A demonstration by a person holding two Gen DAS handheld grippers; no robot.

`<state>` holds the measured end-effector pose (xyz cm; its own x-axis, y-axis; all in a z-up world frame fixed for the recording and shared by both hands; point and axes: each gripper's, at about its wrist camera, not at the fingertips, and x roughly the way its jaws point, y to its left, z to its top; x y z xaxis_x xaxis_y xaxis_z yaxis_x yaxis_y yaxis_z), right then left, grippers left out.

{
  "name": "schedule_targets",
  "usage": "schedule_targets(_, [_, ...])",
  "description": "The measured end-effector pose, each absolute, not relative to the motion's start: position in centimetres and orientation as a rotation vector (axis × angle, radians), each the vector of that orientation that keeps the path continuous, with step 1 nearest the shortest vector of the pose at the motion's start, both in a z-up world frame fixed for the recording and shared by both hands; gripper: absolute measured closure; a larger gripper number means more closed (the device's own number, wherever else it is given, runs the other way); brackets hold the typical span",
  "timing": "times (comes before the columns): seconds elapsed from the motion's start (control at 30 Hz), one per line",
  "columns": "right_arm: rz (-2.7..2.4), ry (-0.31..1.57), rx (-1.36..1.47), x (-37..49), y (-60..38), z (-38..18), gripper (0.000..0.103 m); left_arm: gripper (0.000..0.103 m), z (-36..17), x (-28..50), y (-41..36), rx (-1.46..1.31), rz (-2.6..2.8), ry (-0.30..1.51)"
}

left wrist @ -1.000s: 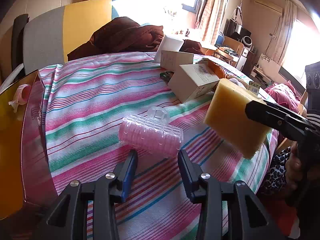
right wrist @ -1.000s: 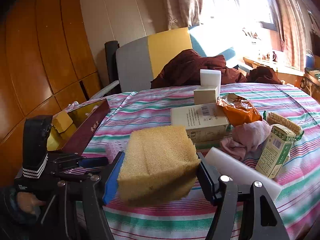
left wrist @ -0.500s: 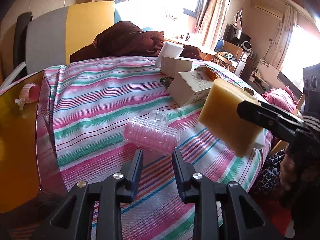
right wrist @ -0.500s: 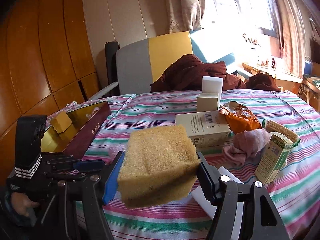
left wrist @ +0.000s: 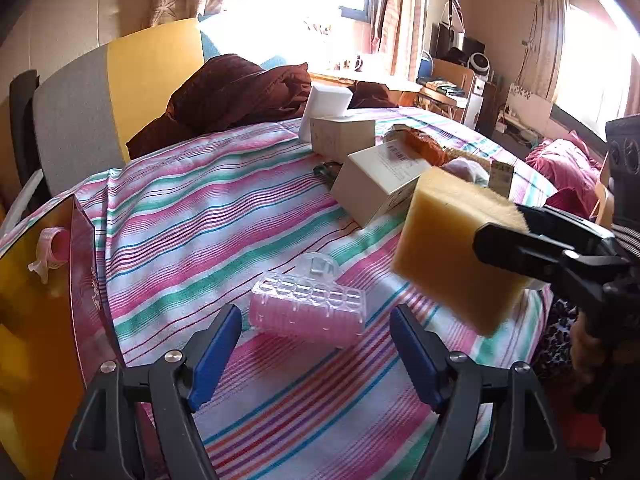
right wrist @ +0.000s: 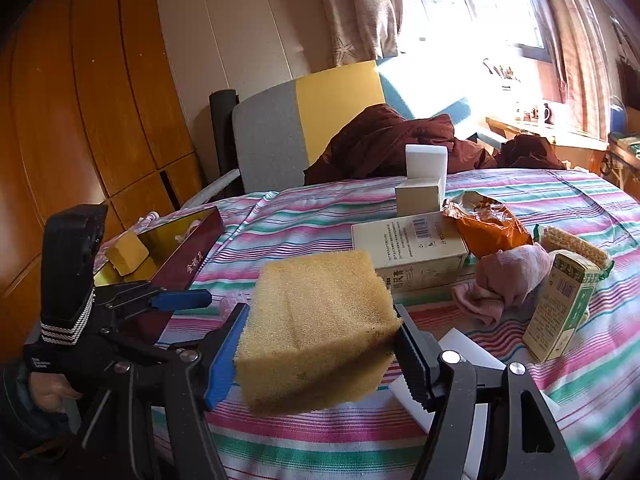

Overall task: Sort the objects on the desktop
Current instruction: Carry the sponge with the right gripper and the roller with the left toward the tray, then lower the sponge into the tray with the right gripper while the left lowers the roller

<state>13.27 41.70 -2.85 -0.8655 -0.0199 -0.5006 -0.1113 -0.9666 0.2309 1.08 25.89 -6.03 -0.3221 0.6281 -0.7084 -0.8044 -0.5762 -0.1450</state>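
Sunlit room; round desk (left wrist: pixel 192 216) under a striped cloth, chair and curtains behind.

- Open box (left wrist: pixel 36 320), gold-lined, left of the left tongs: holds a pink item. Risk: its raised wall could catch anything carried across.
- Left tongs (left wrist: pixel 316 344): spread wide, holding nothing, aimed at the hair roller.
- Hair roller (left wrist: pixel 308 306), pink, lying on its side just ahead of the left tongs. Risk: round body may roll away from a closing pinch.
- Sponge (right wrist: pixel 316 328), yellow, off the desk, pinched by the right tongs (right wrist: pixel 320 346). Risk: soft foam may slip out.
- Cartons (right wrist: pixel 408 248), right beyond: crowded, easily knocked.
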Motion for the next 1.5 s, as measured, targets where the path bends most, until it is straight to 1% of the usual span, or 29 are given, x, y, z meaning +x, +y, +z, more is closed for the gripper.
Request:
schedule_targets(0.07, [2.957,0.396,-0.795,13.3,41.9,-2.8,0.033,0.025,-6.2,0.8,26.3,-0.930,1.991,0.316])
schedule_targets(0.13, [2.951,0.395,-0.793,13.3,42.0,-2.8,0.033,0.027,-6.4,0.6,26.6,-0.930,1.988,0.341])
schedule_targets(0.17, [2.949,0.395,-0.793,13.3,42.0,-2.7,0.033,0.035,-6.5,0.4,26.8,-0.930,1.986,0.353])
schedule_targets(0.2, [2.946,0.395,-0.793,13.3,42.0,-2.7,0.033,0.035,-6.6,0.3,27.0,-0.930,1.984,0.365])
schedule_targets(0.4, [2.958,0.366,-0.786,13.1,41.4,-1.9,0.033,0.035,-5.7,0.8,25.0,-0.931,2.004,0.265])
schedule_targets(0.6, [3.019,0.310,-0.779,11.9,39.4,-0.6,0.033,0.038,-2.5,2.1,21.4,-0.867,2.054,0.192])
schedule_targets(0.87, [3.103,0.217,-0.814,9.5,35.5,0.5,0.033,0.039,1.4,1.8,14.9,-0.776,2.155,0.082])
schedule_targets(1.0, [3.150,0.156,-0.834,8.3,33.5,0.9,0.033,0.039,2.6,-0.8,11.1,-0.778,2.271,0.048])
schedule_targets(1.17, [3.230,0.079,-0.849,6.2,30.5,1.6,0.033,0.039,2.5,-5.3,6.9,-0.863,2.399,0.030])
schedule_targets(1.33, [3.313,-0.015,-0.884,3.6,27.2,2.0,0.033,0.039,1.8,-8.3,3.3,-0.916,2.485,0.023])
schedule_targets(1.5, [3.358,-0.082,-0.933,0.2,24.4,2.0,0.033,0.039,-0.1,-10.4,0.4,-0.996,2.539,0.039])
